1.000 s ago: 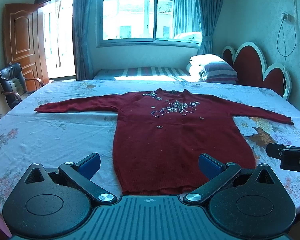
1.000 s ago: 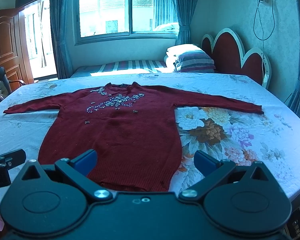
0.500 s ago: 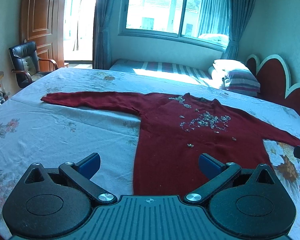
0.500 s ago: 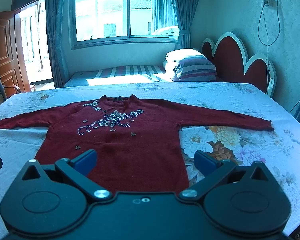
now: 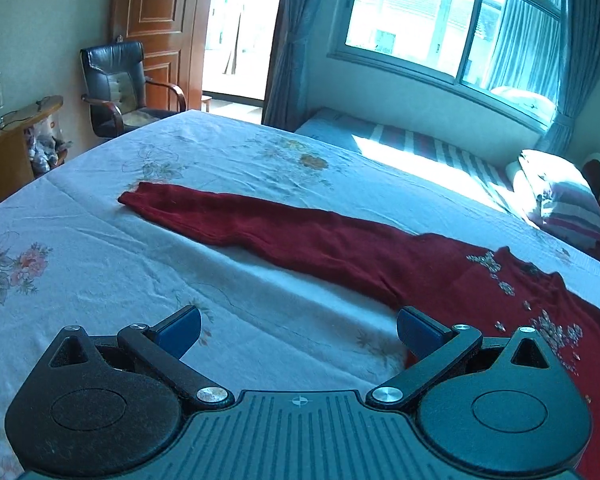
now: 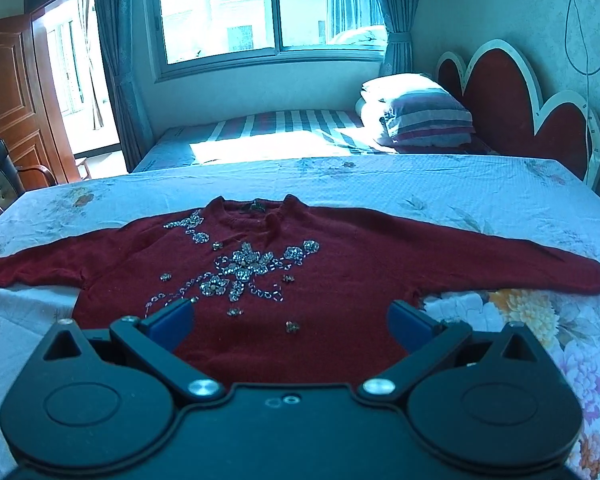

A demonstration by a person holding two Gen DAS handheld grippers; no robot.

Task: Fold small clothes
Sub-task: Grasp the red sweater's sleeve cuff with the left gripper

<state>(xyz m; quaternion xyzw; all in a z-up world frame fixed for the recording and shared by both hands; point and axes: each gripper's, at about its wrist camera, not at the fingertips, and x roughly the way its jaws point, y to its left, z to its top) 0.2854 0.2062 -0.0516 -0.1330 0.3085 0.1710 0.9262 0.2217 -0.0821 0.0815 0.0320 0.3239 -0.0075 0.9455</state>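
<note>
A dark red knitted sweater (image 6: 340, 264) with beaded flowers on the chest lies flat, front up, sleeves spread, on the floral sheet (image 6: 480, 196). My right gripper (image 6: 288, 322) is open and empty, hovering over the sweater's body, facing the collar. My left gripper (image 5: 298, 330) is open and empty above the sheet, just in front of the sweater's left sleeve (image 5: 260, 228), whose cuff (image 5: 134, 200) lies far left. The sweater's hem is hidden under the grippers.
A second bed with a striped sheet (image 6: 284, 124) and pillows (image 6: 420, 112) stands behind, under the window. A red headboard (image 6: 512, 96) is at the right. A black chair (image 5: 116, 84) and a wooden cabinet (image 5: 8, 140) stand at the left.
My left gripper has swung left and forward, from the sweater's hem to the left sleeve. My right gripper has moved forward over the sweater's body toward the chest.
</note>
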